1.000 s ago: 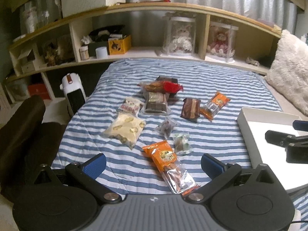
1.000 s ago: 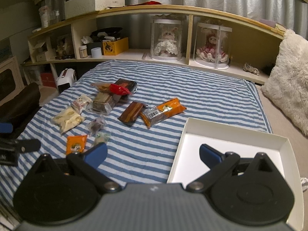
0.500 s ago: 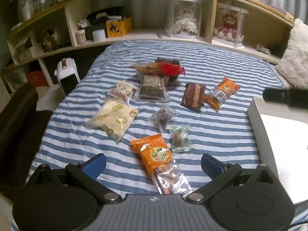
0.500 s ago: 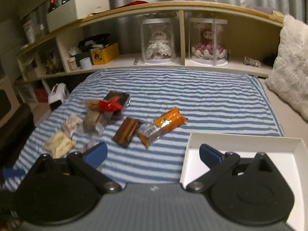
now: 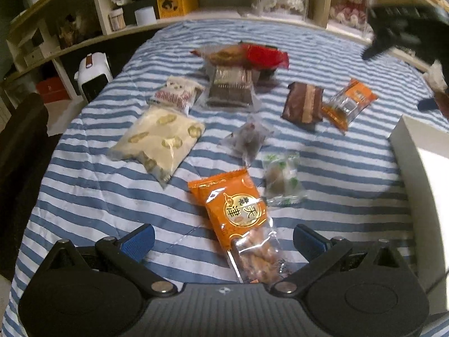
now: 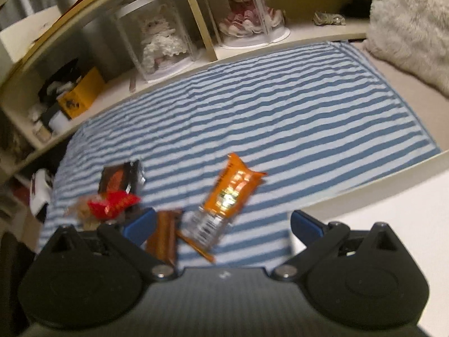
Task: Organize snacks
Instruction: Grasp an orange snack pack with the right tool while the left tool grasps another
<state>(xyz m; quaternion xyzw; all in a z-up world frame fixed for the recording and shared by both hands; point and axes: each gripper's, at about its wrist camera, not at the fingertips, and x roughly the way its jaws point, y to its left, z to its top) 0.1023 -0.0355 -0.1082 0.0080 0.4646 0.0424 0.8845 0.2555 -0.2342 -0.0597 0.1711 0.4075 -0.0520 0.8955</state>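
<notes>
Several snack packets lie on a blue-striped bed cover (image 5: 84,196). My left gripper (image 5: 223,240) is open, low over the cover, with the clear end of an orange packet (image 5: 238,213) between its blue pads. Beyond it lie a green-and-clear candy bag (image 5: 282,181), a cream packet (image 5: 158,140) and a brown bar (image 5: 304,106). My right gripper (image 6: 221,224) is open above another orange-and-clear packet (image 6: 227,196) and the brown bar (image 6: 164,238); it shows as a dark blurred shape (image 5: 404,28) at the left wrist view's top right. A white box (image 5: 429,174) stands at the right.
A curved wooden shelf (image 6: 168,56) with two dolls in clear cases runs behind the bed. A furry cream pillow (image 6: 412,25) lies at the right. A white heater (image 5: 92,75) and a dark chair (image 5: 19,140) stand left of the bed.
My left gripper has come forward and down, so the orange packet now lies between its pads. My right gripper has swung left and forward from the white box to over the orange-and-clear packet.
</notes>
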